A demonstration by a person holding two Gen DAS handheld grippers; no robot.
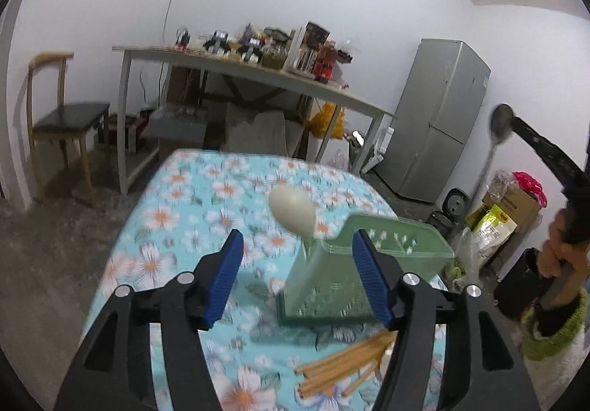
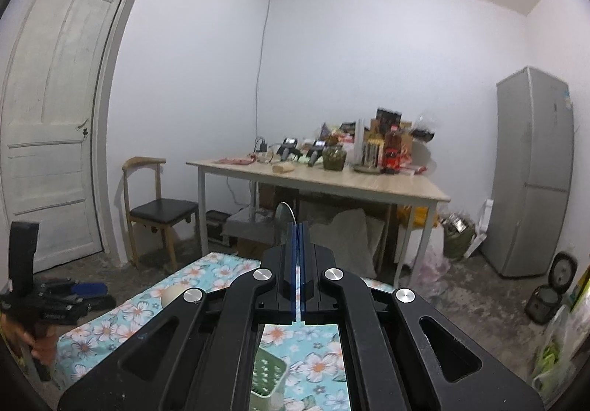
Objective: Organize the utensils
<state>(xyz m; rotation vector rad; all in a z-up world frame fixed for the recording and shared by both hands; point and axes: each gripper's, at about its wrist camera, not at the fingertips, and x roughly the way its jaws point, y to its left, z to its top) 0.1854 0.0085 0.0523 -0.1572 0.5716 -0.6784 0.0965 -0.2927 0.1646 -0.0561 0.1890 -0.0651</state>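
Left wrist view first: the left gripper (image 1: 298, 278) hangs over the floral tablecloth (image 1: 177, 226) at the bottom of the frame, blue pads spread wide with nothing between them; just beyond them stands the green holder (image 1: 332, 285), perforated and upright, with a cream spoon (image 1: 291, 210) rising bowl-up from its left end; a bundle of wooden chopsticks (image 1: 343, 363) lies on the cloth at lower centre, near the holder's base; at the right edge the right gripper (image 1: 516, 123) sits high, carrying a metal spoon (image 1: 499, 125) by its handle, bowl up against the grey fridge (image 1: 438, 116); right wrist view now, and the blue pads are pressed together on that spoon's thin handle, its bowl poking above them at frame centre.
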